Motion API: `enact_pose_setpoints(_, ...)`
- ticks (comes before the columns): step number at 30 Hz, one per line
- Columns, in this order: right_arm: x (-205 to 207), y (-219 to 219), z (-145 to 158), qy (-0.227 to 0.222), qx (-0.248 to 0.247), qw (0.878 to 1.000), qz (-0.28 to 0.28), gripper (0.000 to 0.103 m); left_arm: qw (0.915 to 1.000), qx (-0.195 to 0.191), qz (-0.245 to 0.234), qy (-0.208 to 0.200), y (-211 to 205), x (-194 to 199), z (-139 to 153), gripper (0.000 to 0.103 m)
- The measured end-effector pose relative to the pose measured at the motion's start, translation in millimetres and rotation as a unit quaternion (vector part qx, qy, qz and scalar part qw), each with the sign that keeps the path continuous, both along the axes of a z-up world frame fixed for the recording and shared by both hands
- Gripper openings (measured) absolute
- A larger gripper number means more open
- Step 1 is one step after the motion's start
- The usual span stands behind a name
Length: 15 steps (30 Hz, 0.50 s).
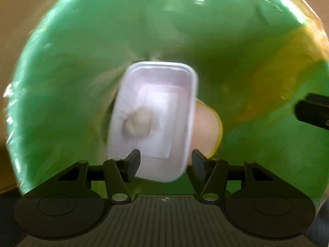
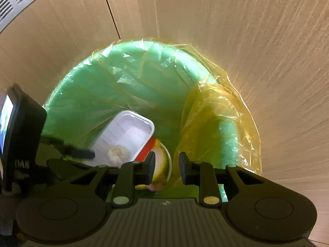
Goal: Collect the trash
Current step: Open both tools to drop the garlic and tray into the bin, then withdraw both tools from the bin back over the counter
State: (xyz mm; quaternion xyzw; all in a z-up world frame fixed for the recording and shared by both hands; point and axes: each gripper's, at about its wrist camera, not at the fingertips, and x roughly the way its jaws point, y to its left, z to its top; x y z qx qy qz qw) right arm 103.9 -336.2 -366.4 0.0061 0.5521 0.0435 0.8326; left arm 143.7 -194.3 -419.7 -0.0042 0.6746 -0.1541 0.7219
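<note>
Status: the white tray lies inside the green bin, near the bottom, open side up. A pale crumpled lump sits in the tray. Judged from this, deposit of the tray is done or almost done; whether more trash remains outside the bin cannot be told.

The left claw is above the bin mouth, fingers spread, gripping nothing; the tray's near edge sits between them in the view. The right claw is likewise open and empty.

Materials: the tray is thin, smooth, rectangular with rounded corners. At 3 o'clock of it lies a round cup with a yellow rim. A translucent yellow bag, crinkled and glossy, lines the bin. The floor is wood-grained.
</note>
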Motion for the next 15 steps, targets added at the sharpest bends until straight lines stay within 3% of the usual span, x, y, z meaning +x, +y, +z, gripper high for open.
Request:
enact_pose_setpoints(8,-3.6,2.4,2.0,-0.014,-0.008,1.000,-0.003,0.025,0.9969,-0.022,0.072,-0.025,25.1,8.9,14.6,0.060)
enact_pose_setpoints(13,-5.7,0.2,9.6,-0.057,-0.032,0.998,-0.018,0.025,0.9927,-0.065,0.084,-0.059,24.7,9.6,41.0,0.059)
enact_pose_setpoints(15,-5.6,-2.3,20.4,-0.068,-0.039,0.997,-0.018,0.025,0.9881,-0.096,0.084,-0.086,25.4,9.2,64.1,0.060)
